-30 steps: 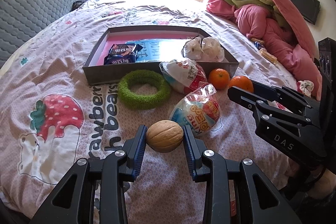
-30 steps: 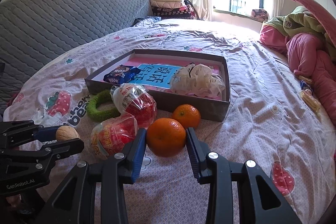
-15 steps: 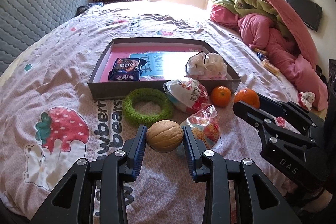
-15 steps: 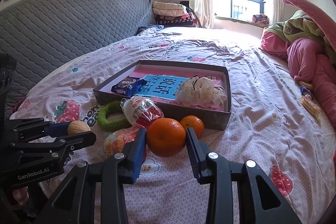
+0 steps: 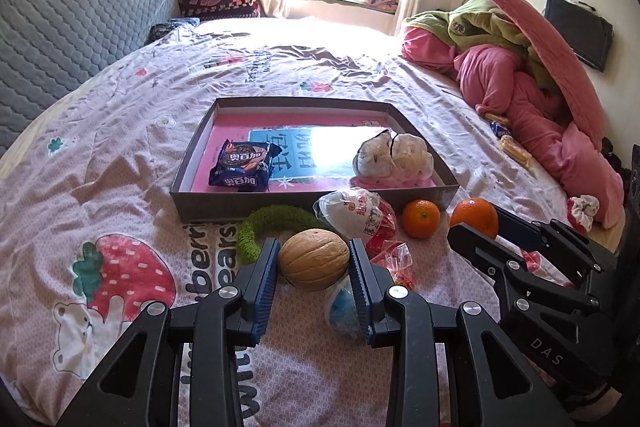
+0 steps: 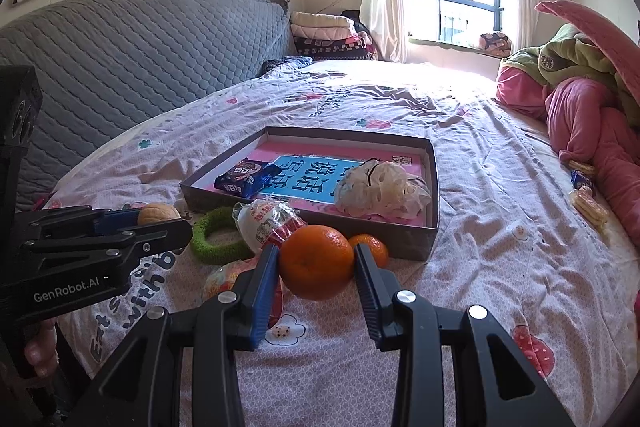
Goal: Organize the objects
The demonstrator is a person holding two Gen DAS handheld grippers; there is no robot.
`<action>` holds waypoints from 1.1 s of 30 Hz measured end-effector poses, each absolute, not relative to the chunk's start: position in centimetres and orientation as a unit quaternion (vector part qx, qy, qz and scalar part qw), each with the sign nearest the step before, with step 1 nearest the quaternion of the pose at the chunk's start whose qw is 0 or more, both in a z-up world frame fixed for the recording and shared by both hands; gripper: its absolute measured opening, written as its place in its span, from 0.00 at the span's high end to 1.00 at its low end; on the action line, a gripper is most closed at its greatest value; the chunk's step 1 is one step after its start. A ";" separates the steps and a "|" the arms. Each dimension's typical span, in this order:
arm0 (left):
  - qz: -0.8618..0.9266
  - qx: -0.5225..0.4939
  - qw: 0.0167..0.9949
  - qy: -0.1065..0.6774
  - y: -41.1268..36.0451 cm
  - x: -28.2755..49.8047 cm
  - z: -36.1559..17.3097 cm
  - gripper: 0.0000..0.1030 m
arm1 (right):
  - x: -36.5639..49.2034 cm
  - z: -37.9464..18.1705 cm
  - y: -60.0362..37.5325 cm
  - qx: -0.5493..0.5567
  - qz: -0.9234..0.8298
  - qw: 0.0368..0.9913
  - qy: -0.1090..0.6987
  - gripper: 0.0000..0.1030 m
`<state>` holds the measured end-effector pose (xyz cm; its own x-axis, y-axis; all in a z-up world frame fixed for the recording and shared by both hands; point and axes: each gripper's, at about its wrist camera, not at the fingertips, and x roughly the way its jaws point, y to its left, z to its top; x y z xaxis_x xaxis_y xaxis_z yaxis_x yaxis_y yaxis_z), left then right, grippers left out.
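On the bed (image 5: 132, 115), covered with a pink strawberry-bear sheet, a shallow grey box (image 5: 312, 205) lies open with its long side running left to right across the left wrist view. Inside it a dark blue snack packet (image 5: 244, 167) lies flat towards the left, its long axis about level with the box's front wall, and a crumpled white bag (image 5: 394, 157) sits towards the right.

Between the box and the cameras lie a green fuzzy ring (image 5: 276, 223), a red-and-white wrapped egg-shaped snack (image 5: 356, 217) just beside it, a second wrapped snack (image 5: 390, 261) nearer the camera, and a small tangerine (image 5: 420, 219) close to the box's front right corner.

Left gripper (image 5: 313, 259): its fingers (image 5: 266, 279) stand narrowly apart and are clamped on a walnut (image 5: 313, 259), whose long axis runs crosswise from one blue pad to the other. It is held clear above the sheet, near the ring.

Right gripper (image 6: 316, 261): its fingers (image 6: 262, 291) are likewise narrowly set, gripping an orange (image 6: 316, 261) from both sides. The orange is held in front of the box's near wall, with the small tangerine partly hidden behind it. Whether the orange touches the sheet I cannot tell.

Both grippers sit side by side, near each other but apart, pointing towards the box.
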<state>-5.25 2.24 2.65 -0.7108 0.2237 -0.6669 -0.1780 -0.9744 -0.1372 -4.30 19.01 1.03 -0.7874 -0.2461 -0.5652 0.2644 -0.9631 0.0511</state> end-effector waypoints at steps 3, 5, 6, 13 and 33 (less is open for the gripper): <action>0.925 -0.363 0.109 -0.033 2.3 -5.7 2.9 0.66 | -4.4 1.5 19.1 0.291 -0.947 0.134 0.015 0.63; 0.926 -0.359 0.109 -0.034 2.3 -6.0 3.2 0.66 | -4.6 2.0 19.1 0.287 -0.948 0.137 0.013 0.63; 0.927 -0.358 0.110 -0.034 2.3 -6.1 3.3 0.66 | -4.6 2.2 19.1 0.284 -0.949 0.136 0.015 0.63; 0.930 -0.348 0.113 -0.036 2.5 -7.4 4.1 0.66 | -5.5 3.5 18.6 0.273 -0.952 0.139 0.021 0.63; 0.942 -0.316 0.104 -0.031 1.8 -12.3 7.8 0.66 | -9.4 7.0 18.4 0.244 -0.961 0.127 0.028 0.63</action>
